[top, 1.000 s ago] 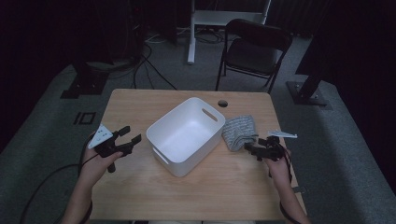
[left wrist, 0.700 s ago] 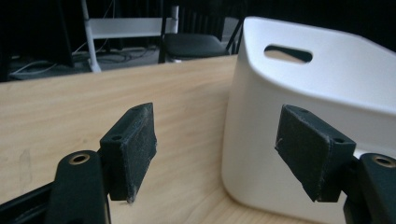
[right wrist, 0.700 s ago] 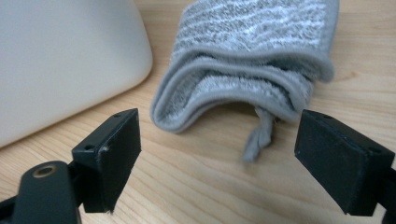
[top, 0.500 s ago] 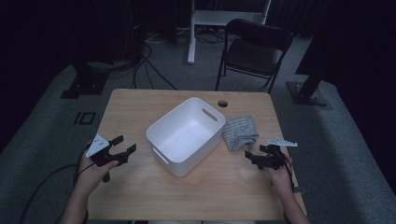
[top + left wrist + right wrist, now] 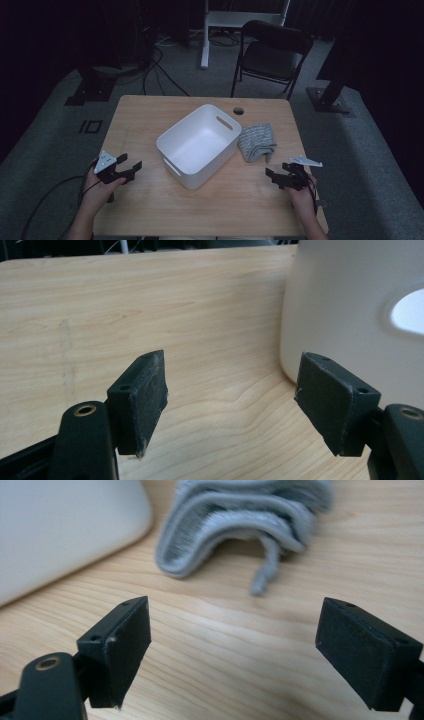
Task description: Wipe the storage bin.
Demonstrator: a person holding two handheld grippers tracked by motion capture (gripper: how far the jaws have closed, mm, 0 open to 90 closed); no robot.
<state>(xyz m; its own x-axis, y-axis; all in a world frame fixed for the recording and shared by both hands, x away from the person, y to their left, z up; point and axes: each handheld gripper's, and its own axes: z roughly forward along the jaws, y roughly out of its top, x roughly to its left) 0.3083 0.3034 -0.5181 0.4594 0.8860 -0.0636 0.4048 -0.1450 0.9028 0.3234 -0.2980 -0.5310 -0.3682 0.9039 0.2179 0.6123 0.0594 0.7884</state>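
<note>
A: Along the lower edge of the high view, both hands had pulled back toward the near side of the desk [image 5: 150, 117]. The left gripper [image 5: 131, 168] had been up beside the white bin [image 5: 197, 145] a second earlier; now it sat lower in the frame, at the lower left.

B: And its jaws?

A: Apart, with bare wood between the pads. They had just been opening a little wider (nothing lay between them at any point). In the left gripper view the bin's wall [image 5: 345, 305] stood at the right of the frame, just past the right-hand pad.

B: What about the other side?

A: The right gripper [image 5: 272, 177] had drawn away from the grey cloth [image 5: 256, 141] toward the lower right of the frame. Its jaws also stood wide apart and empty. In the right gripper view the cloth [image 5: 240, 520] lay folded at the top centre, well clear of the pads, with the bin's corner [image 5: 65, 525] at the upper left.

B: So the cloth was not in the bin?

A: No. It rested on the desk just beside the bin's right wall, and the bin looked empty. I judged that nothing had been picked up yet; the retreat read as a reset before a fresh reach for the cloth.
</note>
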